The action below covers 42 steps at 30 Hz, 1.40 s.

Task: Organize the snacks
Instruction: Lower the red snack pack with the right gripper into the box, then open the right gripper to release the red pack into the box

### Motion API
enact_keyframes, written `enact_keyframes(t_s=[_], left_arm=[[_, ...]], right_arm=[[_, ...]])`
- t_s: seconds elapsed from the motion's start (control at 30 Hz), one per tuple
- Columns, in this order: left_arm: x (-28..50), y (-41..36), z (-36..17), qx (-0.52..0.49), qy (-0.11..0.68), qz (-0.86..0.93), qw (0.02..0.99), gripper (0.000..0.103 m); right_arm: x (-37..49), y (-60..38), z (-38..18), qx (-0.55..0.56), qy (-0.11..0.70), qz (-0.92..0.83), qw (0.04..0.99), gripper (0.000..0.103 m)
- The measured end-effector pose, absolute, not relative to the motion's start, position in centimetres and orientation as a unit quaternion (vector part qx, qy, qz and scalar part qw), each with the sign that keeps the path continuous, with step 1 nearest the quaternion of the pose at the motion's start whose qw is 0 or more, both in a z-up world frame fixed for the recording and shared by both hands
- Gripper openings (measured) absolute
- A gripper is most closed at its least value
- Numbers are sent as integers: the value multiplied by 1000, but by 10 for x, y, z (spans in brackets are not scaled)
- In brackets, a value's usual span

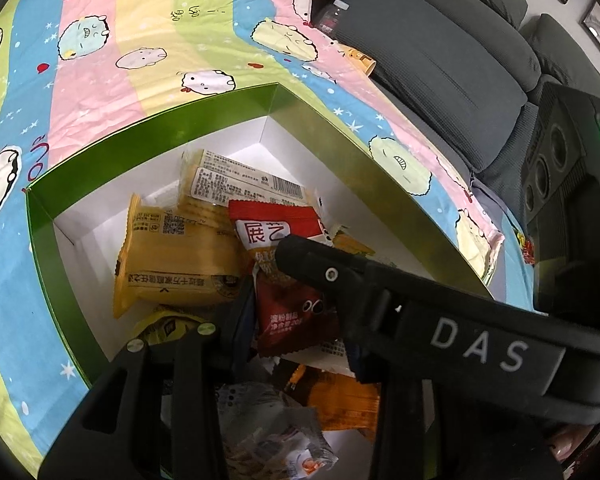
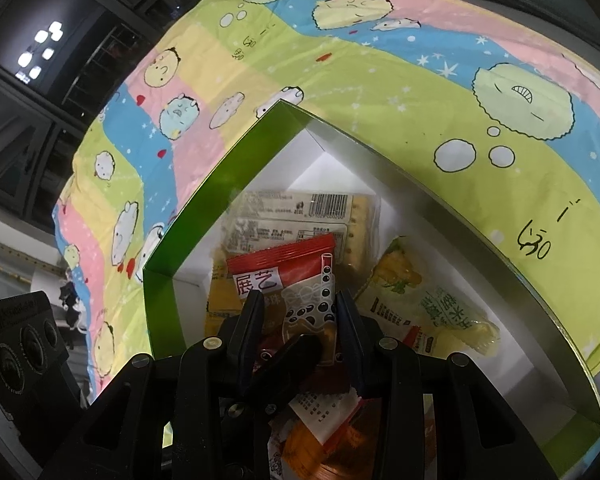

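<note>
Leftmost, a cartoon-print sheet (image 1: 100,60) in pastel stripes carries a green box (image 1: 140,148) with white inner walls, and the snacks lie piled inside it. Against the box's left side lies a yellow packet (image 1: 172,264); a clear cracker packet (image 1: 240,184) with a barcode sits beyond it towards the far corner. The left claw (image 1: 296,320) hangs over a dark red packet (image 1: 296,312), its fingers on either side; whether they press on it I cannot tell. Just beside it, the right claw (image 2: 300,312) is clenched on a red packet (image 2: 284,268) printed with a bubble-tea cup. Further right in the box rests a green corn packet (image 2: 420,300). Grey sofa cushions (image 1: 440,80) rise past the sheet's right edge.
</note>
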<state>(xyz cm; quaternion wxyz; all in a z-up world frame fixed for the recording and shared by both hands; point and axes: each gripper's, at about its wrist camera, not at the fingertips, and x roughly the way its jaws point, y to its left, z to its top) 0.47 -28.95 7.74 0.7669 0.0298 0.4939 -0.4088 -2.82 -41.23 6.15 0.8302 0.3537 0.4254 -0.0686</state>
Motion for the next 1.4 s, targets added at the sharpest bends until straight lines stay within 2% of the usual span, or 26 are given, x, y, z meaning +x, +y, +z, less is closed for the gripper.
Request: enact_keyframes(t_s=[1.13, 1.23, 1.37, 1.4], left_arm=[[3, -288, 76, 38, 501, -393, 770, 48], [0, -287, 81, 46, 496, -386, 776, 50], [-7, -280, 96, 60, 474, -368, 798, 66], [-9, -278, 101, 60, 469, -366, 802, 67]], right_arm=[[-29, -416, 60, 358, 427, -62, 828, 40], [-33, -415, 64, 350, 426, -64, 832, 44], [-45, -409, 80, 339, 407, -69, 845, 60], [-47, -409, 83, 338, 402, -67, 848, 62]])
